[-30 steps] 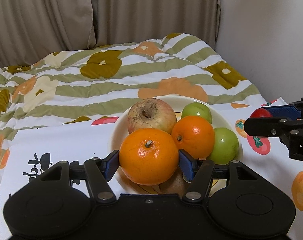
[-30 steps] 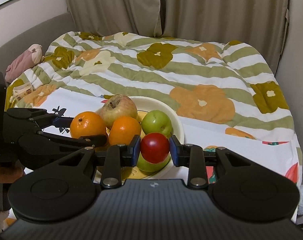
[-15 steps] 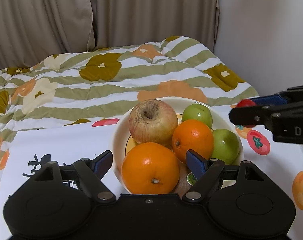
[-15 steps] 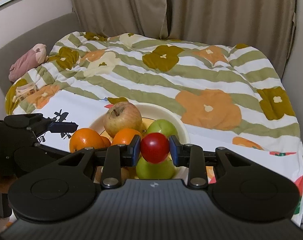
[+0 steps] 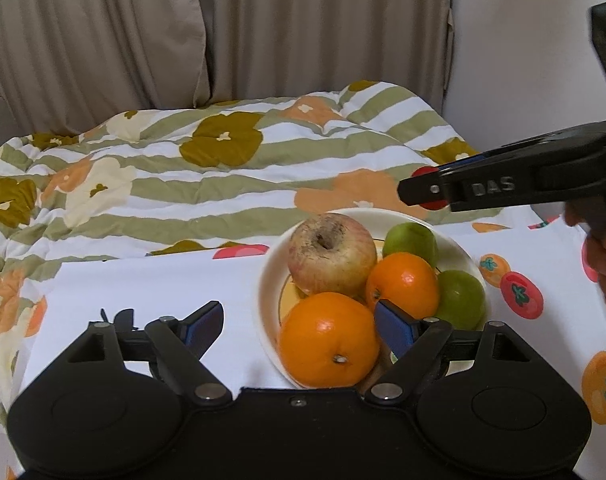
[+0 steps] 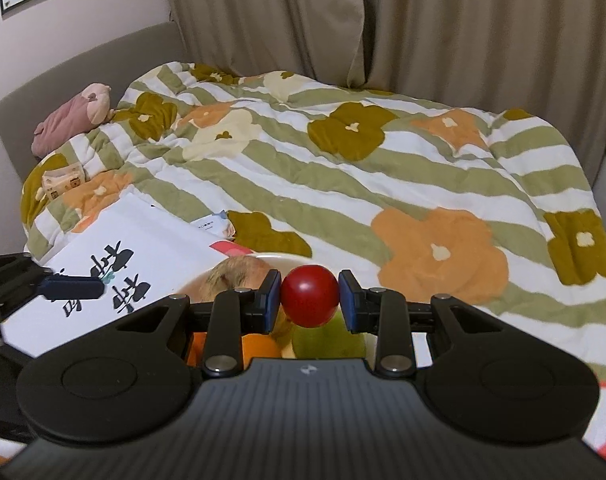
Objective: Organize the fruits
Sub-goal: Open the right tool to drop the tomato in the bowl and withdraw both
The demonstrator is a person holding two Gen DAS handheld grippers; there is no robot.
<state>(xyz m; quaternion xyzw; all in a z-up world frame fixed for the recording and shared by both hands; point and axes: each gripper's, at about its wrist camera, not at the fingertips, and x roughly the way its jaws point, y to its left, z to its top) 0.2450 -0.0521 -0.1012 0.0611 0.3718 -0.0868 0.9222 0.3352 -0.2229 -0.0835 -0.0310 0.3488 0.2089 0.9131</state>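
Observation:
A cream plate [image 5: 459, 246] holds a large orange [image 5: 329, 340] at the front, a blotchy apple [image 5: 331, 254], a smaller orange [image 5: 403, 286] and two green fruits [image 5: 461, 298]. My left gripper [image 5: 301, 326] is open, its fingers wide apart at the plate's near left edge, with the large orange lying free between them. My right gripper [image 6: 310, 296] is shut on a small red fruit [image 6: 310, 295] and holds it above the plate's far right side; it also shows in the left wrist view [image 5: 427, 188]. The apple [image 6: 239, 276] shows under it.
The plate sits on a white cloth printed with fruit [image 5: 519, 294] and black characters [image 6: 103, 276], spread over a bed with a striped floral quilt [image 6: 343, 152]. A pink plush toy [image 6: 71, 120] lies at the far left. Curtains hang behind.
My left gripper let go of the large orange onto the plate, opened wide and drew back to the left. My right gripper rose and moved forward over the plate with the red fruit.

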